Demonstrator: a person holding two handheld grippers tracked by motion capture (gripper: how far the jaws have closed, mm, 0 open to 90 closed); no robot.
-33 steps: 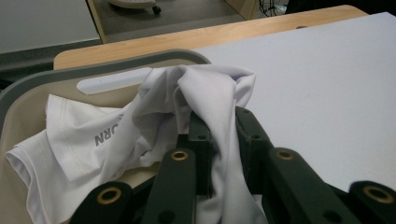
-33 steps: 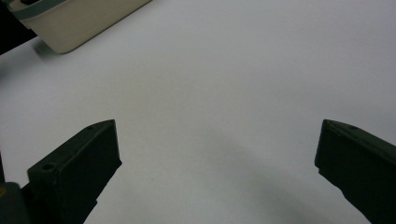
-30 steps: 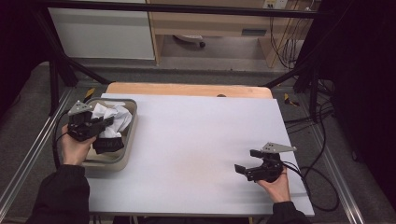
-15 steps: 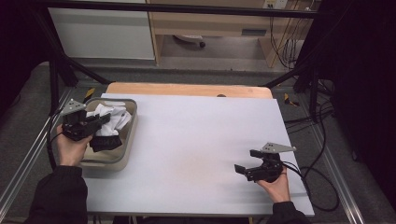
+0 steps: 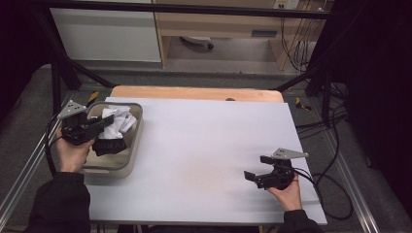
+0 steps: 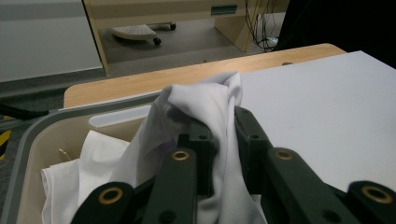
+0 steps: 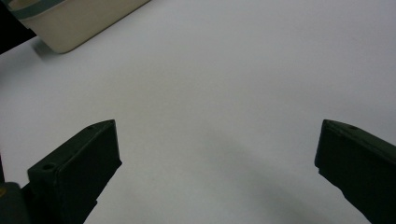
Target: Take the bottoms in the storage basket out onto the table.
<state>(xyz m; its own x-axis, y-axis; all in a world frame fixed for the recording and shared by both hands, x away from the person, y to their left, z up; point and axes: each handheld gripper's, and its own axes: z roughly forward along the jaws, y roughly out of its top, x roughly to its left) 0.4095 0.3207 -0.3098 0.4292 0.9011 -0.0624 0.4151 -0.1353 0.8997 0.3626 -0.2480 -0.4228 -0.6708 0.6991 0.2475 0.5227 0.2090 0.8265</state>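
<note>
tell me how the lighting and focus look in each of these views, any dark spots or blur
High view: the white table is evenly lit, the surroundings fall into deep black. Left gripper view: the white cloth pinched in the left gripper is fairly sharp, the jaws at the bottom soft. Right gripper view: the open right gripper looks blurred and dark, throwing a soft shadow on the table.
</note>
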